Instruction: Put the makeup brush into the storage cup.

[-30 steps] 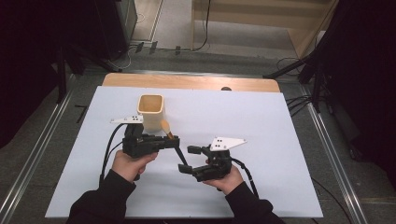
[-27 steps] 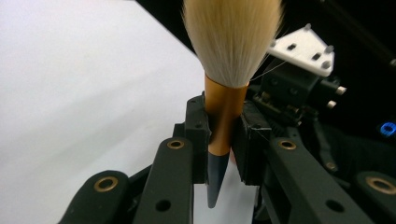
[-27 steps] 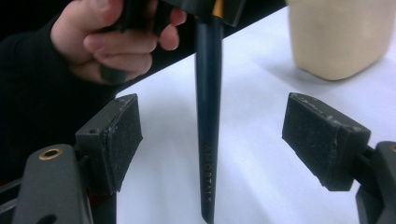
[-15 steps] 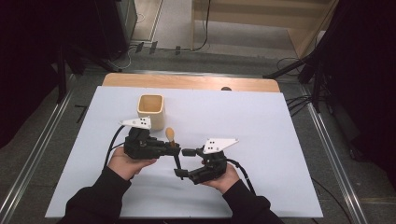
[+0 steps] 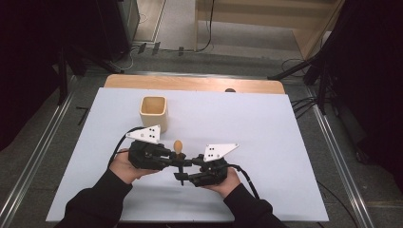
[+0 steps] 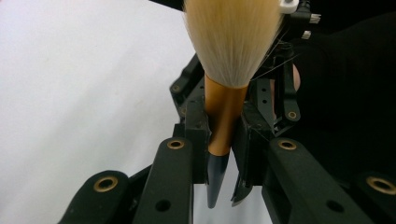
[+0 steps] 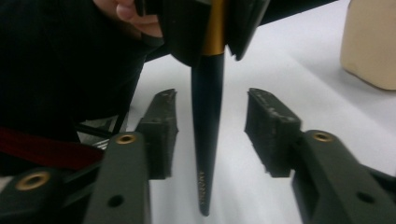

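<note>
High view: left gripper [image 5: 175, 159] clamps a makeup brush [image 5: 178, 146] upright, tuft up; right gripper [image 5: 183, 172] sits just right of it, the beige cup [image 5: 153, 112] beyond.
Left gripper view: pads [image 6: 196, 135] press the brush's gold ferrule [image 6: 224, 112].
Right gripper view: black handle [image 7: 207, 140] hangs lengthwise between jaws that have just been closing (seemingly not touching yet).

brush [image 5: 178, 151] between grippers, before cup [image 5: 153, 112]
</note>
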Demonstrator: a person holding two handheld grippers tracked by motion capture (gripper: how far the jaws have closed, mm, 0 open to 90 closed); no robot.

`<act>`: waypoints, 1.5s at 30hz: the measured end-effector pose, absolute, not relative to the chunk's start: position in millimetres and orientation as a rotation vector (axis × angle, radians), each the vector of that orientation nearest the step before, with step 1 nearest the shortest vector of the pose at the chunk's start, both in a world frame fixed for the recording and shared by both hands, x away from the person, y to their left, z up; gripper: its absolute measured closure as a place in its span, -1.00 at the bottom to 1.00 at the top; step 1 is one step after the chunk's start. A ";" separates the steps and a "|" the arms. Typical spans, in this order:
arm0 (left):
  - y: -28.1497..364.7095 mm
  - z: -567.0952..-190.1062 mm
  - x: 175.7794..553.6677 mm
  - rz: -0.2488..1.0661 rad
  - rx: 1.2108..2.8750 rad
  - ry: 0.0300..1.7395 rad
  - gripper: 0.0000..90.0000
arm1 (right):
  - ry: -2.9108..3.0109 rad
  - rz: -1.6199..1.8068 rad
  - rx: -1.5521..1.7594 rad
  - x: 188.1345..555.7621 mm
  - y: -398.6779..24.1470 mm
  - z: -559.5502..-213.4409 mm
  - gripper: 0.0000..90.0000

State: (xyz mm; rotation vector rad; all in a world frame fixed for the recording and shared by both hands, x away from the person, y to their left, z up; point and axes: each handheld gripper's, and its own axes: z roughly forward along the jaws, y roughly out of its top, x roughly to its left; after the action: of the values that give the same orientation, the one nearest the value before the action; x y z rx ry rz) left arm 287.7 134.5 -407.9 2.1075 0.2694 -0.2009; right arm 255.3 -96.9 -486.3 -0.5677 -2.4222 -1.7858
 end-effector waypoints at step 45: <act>143.4 -431.6 279.7 -0.138 1.919 0.310 -0.24 | -2.472 -1.785 -0.599 249.4 -95.5 -483.3 0.74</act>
State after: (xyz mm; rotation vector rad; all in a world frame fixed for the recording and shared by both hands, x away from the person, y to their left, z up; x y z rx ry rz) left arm 279.7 143.4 -431.6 1.9194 0.3096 -0.1384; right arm 249.4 -95.5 -483.3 -0.5987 -2.4716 -1.7846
